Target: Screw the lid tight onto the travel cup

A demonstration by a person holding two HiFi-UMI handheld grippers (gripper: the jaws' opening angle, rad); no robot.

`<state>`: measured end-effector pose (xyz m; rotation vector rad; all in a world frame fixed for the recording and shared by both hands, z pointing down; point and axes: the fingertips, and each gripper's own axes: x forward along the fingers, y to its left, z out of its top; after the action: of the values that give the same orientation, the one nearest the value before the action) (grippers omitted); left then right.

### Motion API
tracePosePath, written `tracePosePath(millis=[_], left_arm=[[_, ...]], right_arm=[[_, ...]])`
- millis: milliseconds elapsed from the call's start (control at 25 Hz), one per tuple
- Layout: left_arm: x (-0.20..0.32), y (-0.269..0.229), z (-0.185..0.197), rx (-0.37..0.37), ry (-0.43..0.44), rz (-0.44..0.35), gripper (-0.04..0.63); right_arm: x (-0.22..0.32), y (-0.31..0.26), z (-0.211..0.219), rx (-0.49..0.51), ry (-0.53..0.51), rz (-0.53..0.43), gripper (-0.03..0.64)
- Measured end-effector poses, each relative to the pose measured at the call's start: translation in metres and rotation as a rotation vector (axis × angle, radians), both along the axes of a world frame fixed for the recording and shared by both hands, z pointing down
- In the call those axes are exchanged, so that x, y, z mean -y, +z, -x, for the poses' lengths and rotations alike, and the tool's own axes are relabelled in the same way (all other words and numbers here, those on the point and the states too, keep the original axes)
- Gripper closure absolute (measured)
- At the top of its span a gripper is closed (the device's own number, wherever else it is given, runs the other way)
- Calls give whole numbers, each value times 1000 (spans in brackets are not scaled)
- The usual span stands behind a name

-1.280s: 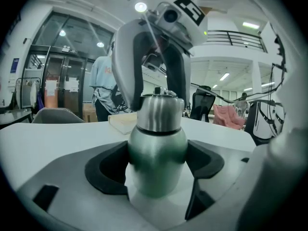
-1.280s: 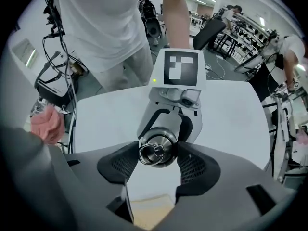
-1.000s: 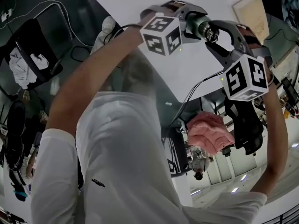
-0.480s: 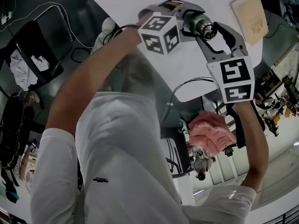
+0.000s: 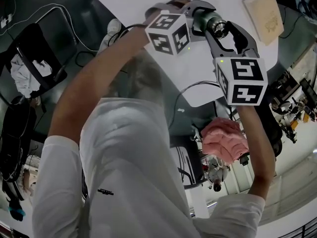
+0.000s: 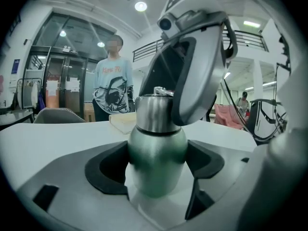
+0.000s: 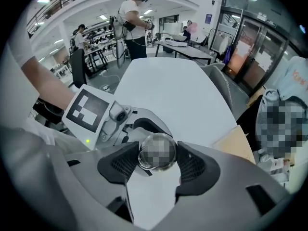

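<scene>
Over table (image 5: 148, 4), L hand-held gripper (image 6: 157, 163) clamps cup (image 6: 156, 146), R (image 7: 158, 161) clamps lid (image 7: 157, 150).

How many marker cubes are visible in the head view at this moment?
2. One marker cube sits on the left gripper, which holds the travel cup; the other sits on the right gripper, closed on the lid. None appears hidden.

Blurred lid (image 7: 157, 151) top, travel cup (image 5: 205, 18) mostly hidden behind left gripper (image 5: 200, 15)
</scene>
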<state>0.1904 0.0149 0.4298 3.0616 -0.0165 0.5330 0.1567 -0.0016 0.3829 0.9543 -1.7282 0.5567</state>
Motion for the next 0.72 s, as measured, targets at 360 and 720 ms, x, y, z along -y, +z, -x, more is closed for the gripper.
tracePosePath(millis=[360,720], left_arm=[[-1,-1,-2,21,1,2,233],[-1,-2,-1,93,25,40,233]], right_arm=[[0,-2,1,7,1,-87,373],[-2,-25,2,59,74,-187,367]])
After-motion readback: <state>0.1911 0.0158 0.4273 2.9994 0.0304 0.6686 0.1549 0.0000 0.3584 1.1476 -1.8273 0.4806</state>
